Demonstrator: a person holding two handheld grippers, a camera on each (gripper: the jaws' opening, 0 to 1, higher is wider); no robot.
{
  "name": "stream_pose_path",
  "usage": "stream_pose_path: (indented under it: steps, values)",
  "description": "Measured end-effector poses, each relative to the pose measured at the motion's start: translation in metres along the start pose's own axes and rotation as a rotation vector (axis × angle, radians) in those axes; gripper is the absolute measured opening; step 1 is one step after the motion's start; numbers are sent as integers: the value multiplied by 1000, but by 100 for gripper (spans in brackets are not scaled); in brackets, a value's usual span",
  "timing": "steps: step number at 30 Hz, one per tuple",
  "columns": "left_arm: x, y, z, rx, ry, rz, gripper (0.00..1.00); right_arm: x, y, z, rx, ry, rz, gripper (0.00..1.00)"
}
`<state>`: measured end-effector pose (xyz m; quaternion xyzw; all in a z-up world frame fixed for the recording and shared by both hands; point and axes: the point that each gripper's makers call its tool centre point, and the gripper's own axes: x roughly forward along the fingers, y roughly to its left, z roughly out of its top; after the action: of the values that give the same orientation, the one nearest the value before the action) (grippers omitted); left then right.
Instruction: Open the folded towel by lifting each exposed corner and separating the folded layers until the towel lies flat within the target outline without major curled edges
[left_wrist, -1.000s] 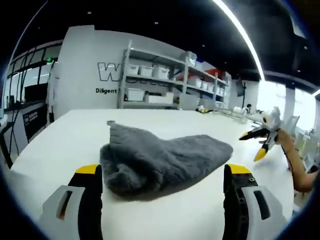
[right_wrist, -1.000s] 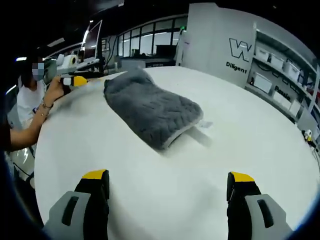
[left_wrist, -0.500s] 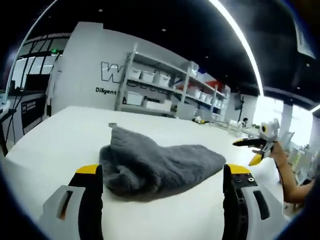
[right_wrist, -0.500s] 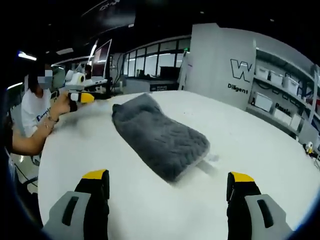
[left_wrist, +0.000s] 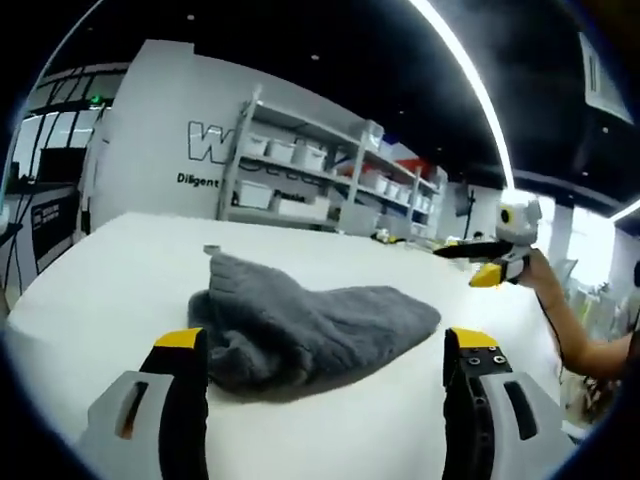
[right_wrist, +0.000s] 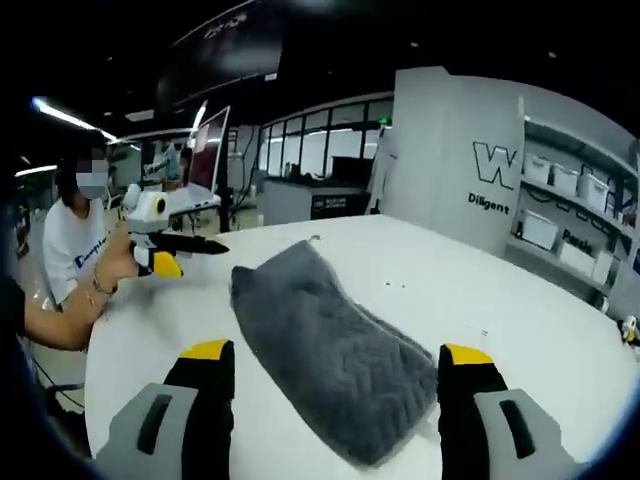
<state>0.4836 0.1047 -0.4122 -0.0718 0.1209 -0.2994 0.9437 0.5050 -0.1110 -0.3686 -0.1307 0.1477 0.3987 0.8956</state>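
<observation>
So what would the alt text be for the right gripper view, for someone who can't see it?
A folded grey towel lies on a white table, framed between the open yellow-tipped jaws of the right gripper. At the left, a person's hand holds the left gripper above the table, with shelves and office windows behind.

Grey plush towel with stitched wavy quilting (left_wrist: 310, 325) (right_wrist: 330, 355): we record it folded into a thick elongated bundle, lying on the white table. In the left gripper view it sits just ahead between our jaws, bunched and rumpled at its near left end. In the right gripper view it runs diagonally forward between the jaws, edges rounded.
</observation>
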Motion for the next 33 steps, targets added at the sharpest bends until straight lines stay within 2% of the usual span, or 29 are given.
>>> stream_pose_path:
  steps: [3, 6, 11, 14, 22, 25, 27, 31, 33]
  values:
    - [2, 0, 0, -23, 2, -22, 96, 26, 1, 13, -31, 12, -6, 76]
    - [2, -4, -4, -42, 20, -55, 96, 49, -1, 19, -56, 19, -7, 69]
    - [1, -3, -6, -44, 21, -50, 96, 80, -14, 21, -115, 60, -30, 67]
    - [1, -3, -10, -27, 46, -42, 96, 100, -19, 27, -131, 72, -44, 65]
    - [2, -8, -15, 26, 89, -60, 96, 138, -10, 33, -151, 98, -19, 52]
    - [2, -10, -16, 74, 100, -48, 96, 161, 8, 38, -118, 99, 68, 48]
    - [2, -9, -17, 75, 106, -51, 96, 171, 17, 41, -100, 87, 103, 43]
    - [2, -11, -19, 61, 113, -72, 95, 185, 23, 39, -150, 99, 94, 38]
    - [3, -11, -20, 60, 111, -72, 95, 197, 33, 34, -97, 92, 134, 35]
